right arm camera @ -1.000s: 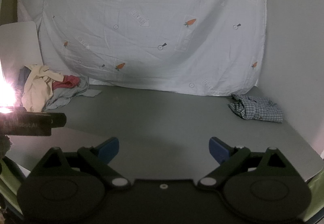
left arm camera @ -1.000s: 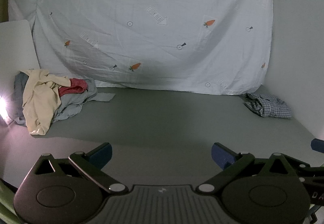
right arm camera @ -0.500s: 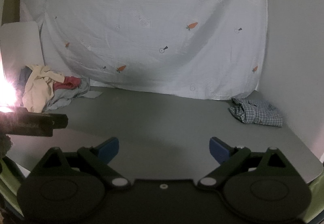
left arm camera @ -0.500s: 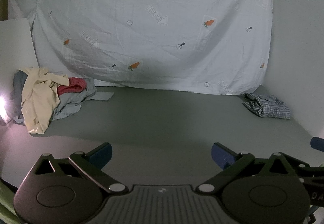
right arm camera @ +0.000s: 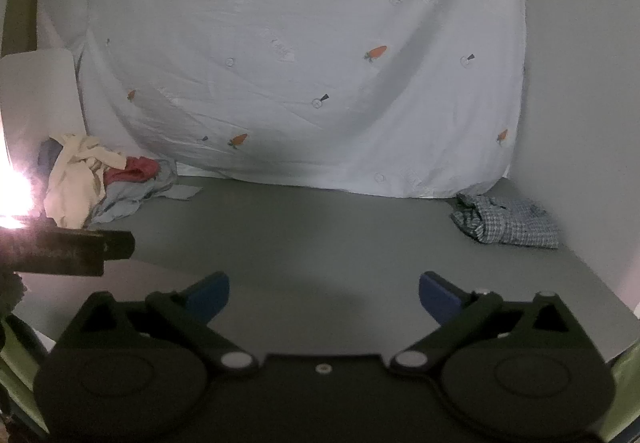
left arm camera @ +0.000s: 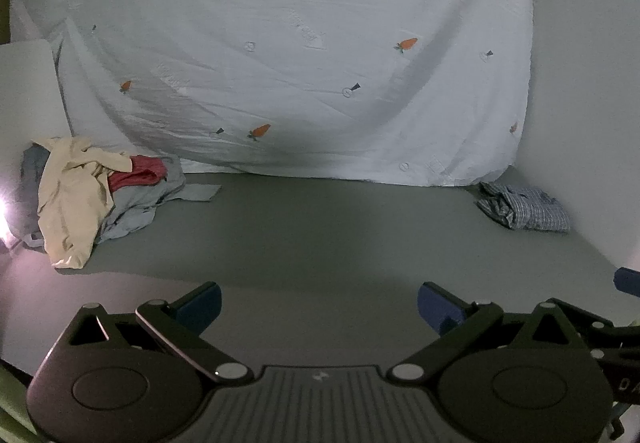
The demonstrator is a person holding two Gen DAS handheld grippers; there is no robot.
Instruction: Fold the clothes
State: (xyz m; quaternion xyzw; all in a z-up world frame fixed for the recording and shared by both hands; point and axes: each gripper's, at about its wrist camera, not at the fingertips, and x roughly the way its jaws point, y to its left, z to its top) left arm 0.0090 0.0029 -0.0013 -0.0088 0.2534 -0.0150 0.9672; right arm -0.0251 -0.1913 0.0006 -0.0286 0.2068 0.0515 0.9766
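Clothes sit in two spots on the grey table [left arm camera: 320, 235]: a loose heap [left arm camera: 100, 191] at far left w/ a cream garment [left arm camera: 72, 195] draped on top, a red piece [left arm camera: 138, 173] tucked beside it and pale blue-grey fabric [left arm camera: 136, 207] underneath, one flap lying flat on the table toward centre; and a checked shirt [left arm camera: 528, 207], crumpled, at far right by the wall [left arm camera: 580, 83]. The two are well apart, w/ bare table between. Behind both hangs a white sheet w/ carrot print [left arm camera: 300, 63], its lower edge meeting the table. White board [left arm camera: 28, 91] stands behind the heap, strong glare at left edge. Left gripper [left arm camera: 319, 303] low over the near table edge, jaws spread wide, nothing between the blue pads. Right gripper [right arm camera: 324, 295] same pose, jaws opening, nothing between them, no cloth touched. In right wrist view the left gripper's side shows as a dark bar at left.
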